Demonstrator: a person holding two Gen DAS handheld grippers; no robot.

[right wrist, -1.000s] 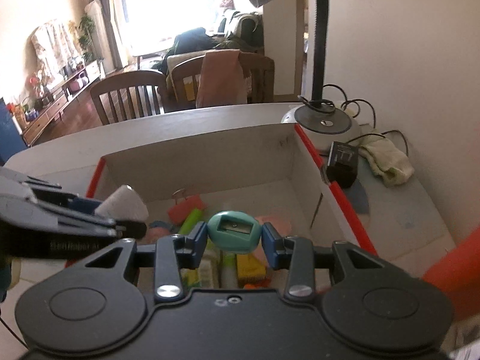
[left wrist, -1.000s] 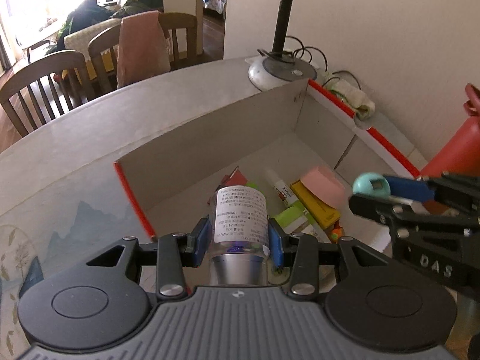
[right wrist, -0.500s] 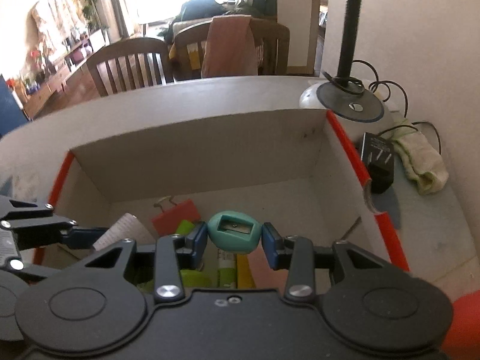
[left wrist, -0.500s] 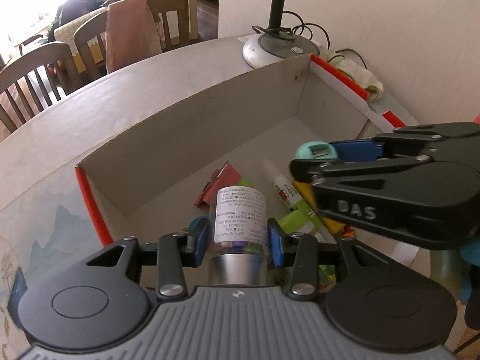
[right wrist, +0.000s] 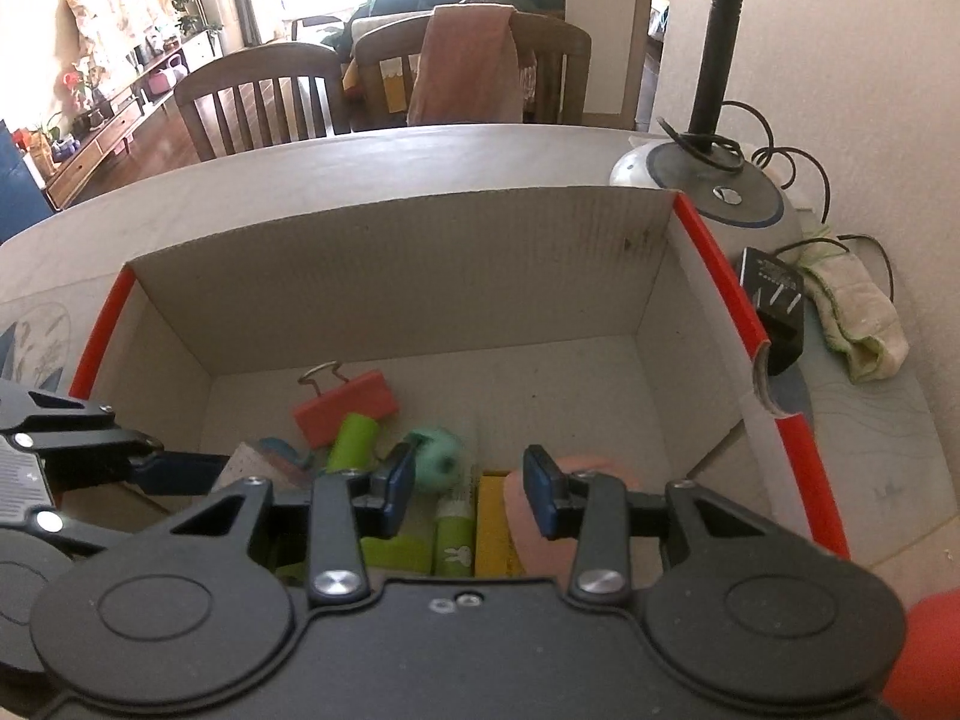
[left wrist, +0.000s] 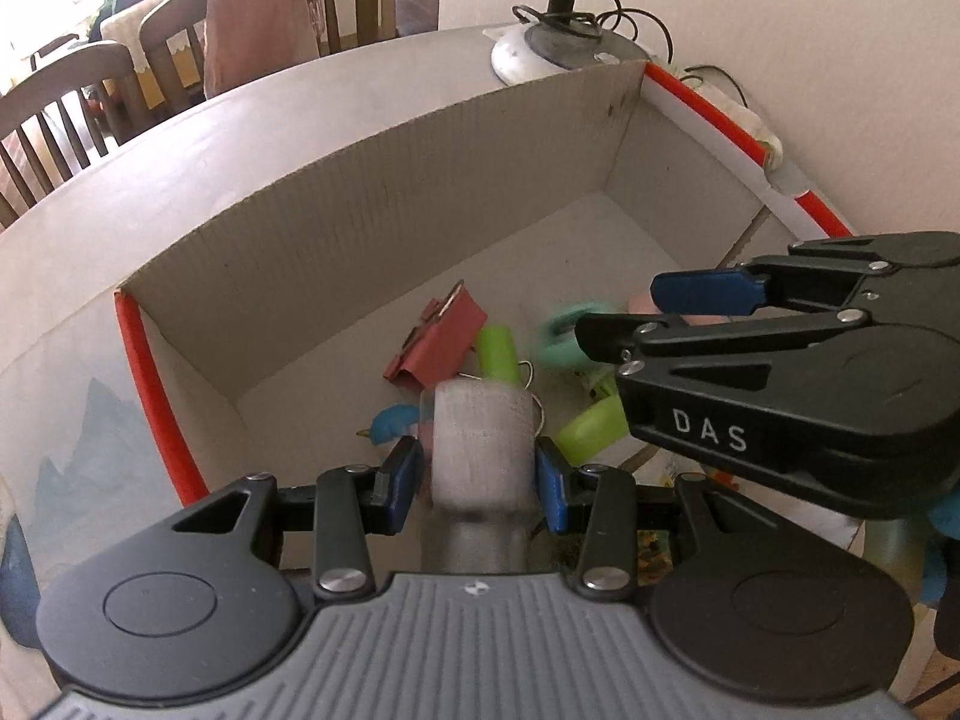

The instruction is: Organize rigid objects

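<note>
The left claw [left wrist: 474,474] points steeply down over the near edge of an open cardboard box [right wrist: 420,270] that stands on the tabletop [right wrist: 300,180]. A small labelled bottle [left wrist: 480,450] with a silver cap sits between its blue pads, cap end toward the camera. The bottle is smeared with blur while the claw itself is sharp, so I cannot tell whether the pads grip it or only flank it.

The right claw [right wrist: 468,480] hangs over the same box, just to the right of the left one, and stands open with nothing between its pads. The teal sharpener [right wrist: 438,462] is a blurred blob just ahead of its left pad, low inside the box and clear of both pads.

Beyond the right claw's tips, on the box floor, lie a red binder clip [right wrist: 348,405] and, nearer, a light green tube [right wrist: 354,441]. Directly under the gap between its pads are a green glue stick [right wrist: 453,534] with a rabbit print and a yellow carton [right wrist: 492,522]. A pink rounded thing [right wrist: 600,468] lies behind its right pad. Past the far right corner of the box stands a lamp base [right wrist: 714,186].
</note>
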